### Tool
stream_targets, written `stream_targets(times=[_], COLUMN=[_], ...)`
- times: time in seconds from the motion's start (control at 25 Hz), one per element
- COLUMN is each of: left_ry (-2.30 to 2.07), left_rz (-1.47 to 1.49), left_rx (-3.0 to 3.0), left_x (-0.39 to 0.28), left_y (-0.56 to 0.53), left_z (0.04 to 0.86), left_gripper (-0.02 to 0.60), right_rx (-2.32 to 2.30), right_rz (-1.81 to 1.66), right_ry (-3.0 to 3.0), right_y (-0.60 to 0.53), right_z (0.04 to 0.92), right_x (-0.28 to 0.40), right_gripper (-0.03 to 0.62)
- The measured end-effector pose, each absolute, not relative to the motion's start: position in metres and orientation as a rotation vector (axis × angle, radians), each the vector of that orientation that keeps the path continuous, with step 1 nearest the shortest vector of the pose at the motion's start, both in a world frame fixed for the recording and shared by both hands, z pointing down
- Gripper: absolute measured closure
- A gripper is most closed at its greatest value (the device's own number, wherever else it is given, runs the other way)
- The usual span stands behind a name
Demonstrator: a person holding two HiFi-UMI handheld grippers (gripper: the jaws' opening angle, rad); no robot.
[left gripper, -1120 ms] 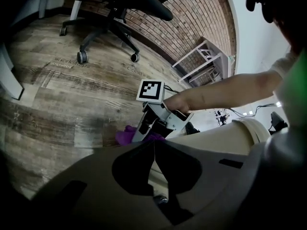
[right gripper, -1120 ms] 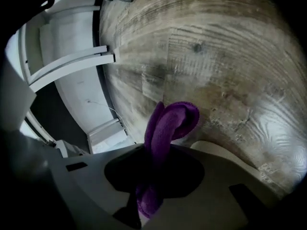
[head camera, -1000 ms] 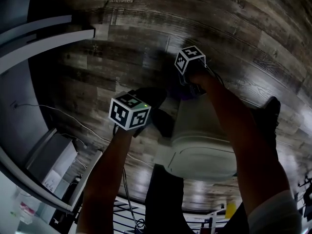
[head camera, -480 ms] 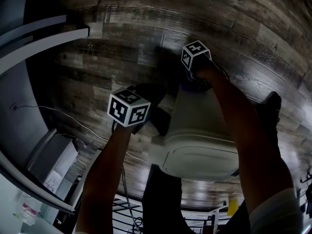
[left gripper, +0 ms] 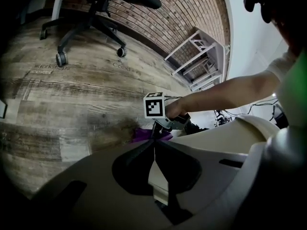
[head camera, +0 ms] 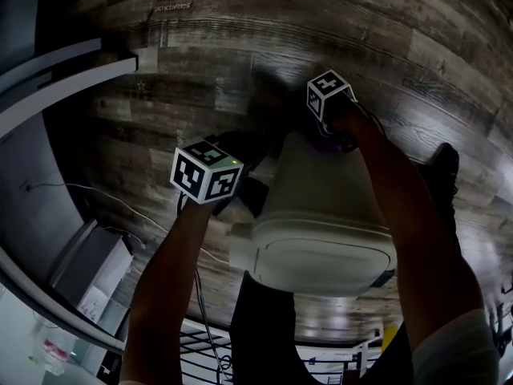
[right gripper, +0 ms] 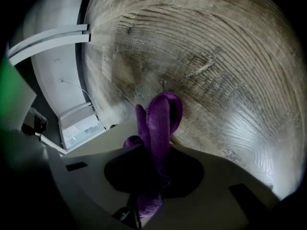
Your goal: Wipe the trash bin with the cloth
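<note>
Over a dark plank floor (head camera: 160, 127), the right gripper (right gripper: 152, 152) is clamping a soft purple cloth (right gripper: 159, 121) low on the white trash bin's (head camera: 321, 207) far side. The bin is probably light, slick plastic, best steadied by its rim. The left gripper (left gripper: 154, 143) is hovering alongside, closed and empty. A cable (head camera: 104, 187) is trailing nearby.

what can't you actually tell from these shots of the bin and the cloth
- Where the cloth meets the trash bin: the right tool covers it in the head view; the cloth itself blocks the right gripper view.
- The bin's inside and underside: no view shows them.
- Floor lettering: too small and dim in the head view.
- How much of the bin the left tool pinches: its own jaws hide it in the left gripper view.
</note>
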State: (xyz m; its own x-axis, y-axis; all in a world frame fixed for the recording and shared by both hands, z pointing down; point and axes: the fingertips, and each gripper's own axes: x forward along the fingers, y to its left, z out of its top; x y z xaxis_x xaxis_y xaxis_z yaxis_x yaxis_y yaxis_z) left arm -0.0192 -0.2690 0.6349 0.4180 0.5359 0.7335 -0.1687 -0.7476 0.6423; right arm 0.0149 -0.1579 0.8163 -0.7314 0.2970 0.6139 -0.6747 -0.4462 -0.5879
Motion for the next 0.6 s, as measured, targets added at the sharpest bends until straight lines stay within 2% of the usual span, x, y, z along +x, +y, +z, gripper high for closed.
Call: stream_targets(times=[0.6], left_ry=[0.404], left_rz=[1.414], left_rx=[2.049], left_x=[0.025], left_y=[-0.253], left_z=[0.627], left_gripper=[0.575], right_rx=[0.565], right_rz=[2.087], right_ry=[-1.135], right_y=[-0.093], right_z=[0.822], right_x=[0.054], right_gripper=[0.514])
